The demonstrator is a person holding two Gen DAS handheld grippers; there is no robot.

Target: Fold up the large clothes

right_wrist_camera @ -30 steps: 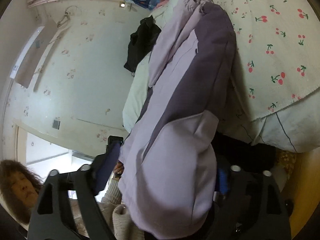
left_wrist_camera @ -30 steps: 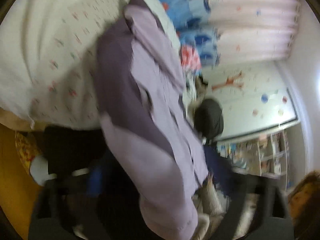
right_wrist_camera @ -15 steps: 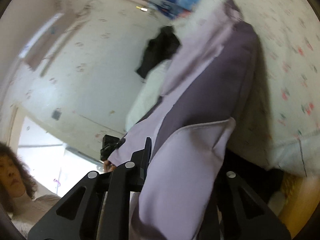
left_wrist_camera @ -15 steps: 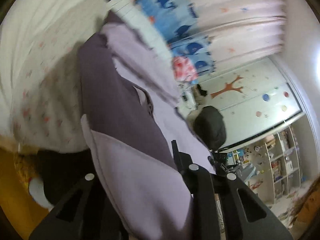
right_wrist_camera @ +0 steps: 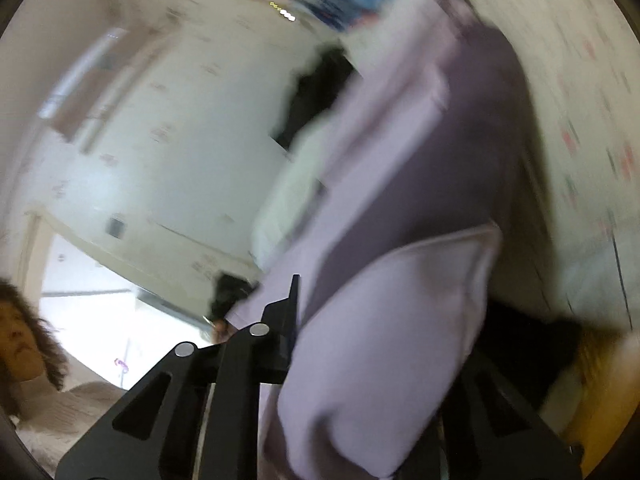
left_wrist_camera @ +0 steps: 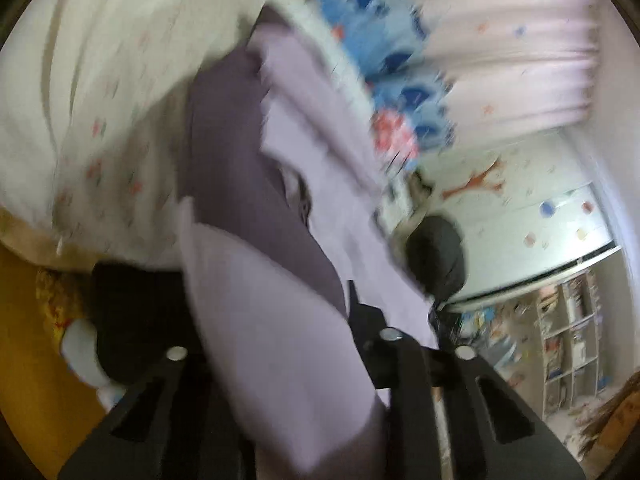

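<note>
Left wrist view: the left gripper (left_wrist_camera: 280,360) is clamped on a lilac and dark purple jacket (left_wrist_camera: 248,208), whose pale end bunches between the two black fingers (left_wrist_camera: 404,376). From there the jacket runs up and away, draped over the edge of a bed (left_wrist_camera: 100,120) with a white sheet printed in small red marks. Both views are blurred, so the print on the sheet cannot be made out. Beyond the jacket lie a blue patterned cloth (left_wrist_camera: 400,72) and a pink curtain (left_wrist_camera: 512,40). At the right, a shelf unit (left_wrist_camera: 568,340) has open compartments packed with what look like books and papers; their titles are too smeared to read. A dark rounded thing (left_wrist_camera: 436,260) stands just beside the jacket's far edge, and a wall (left_wrist_camera: 520,208) behind it carries coloured stickers, one shaped like an orange branch.

In the right wrist view, the right gripper (right_wrist_camera: 372,360) also grips the jacket (right_wrist_camera: 420,200): the pale fabric fills the gap between its fingers (right_wrist_camera: 256,360) and hides the right-hand one. The jacket stretches up onto the bed (right_wrist_camera: 580,100). A black garment (right_wrist_camera: 316,96) hangs against a pale wall (right_wrist_camera: 168,140). A person's face and curly hair (right_wrist_camera: 24,340) show at the lower left edge. No brand, label or legible writing is visible anywhere.
</note>
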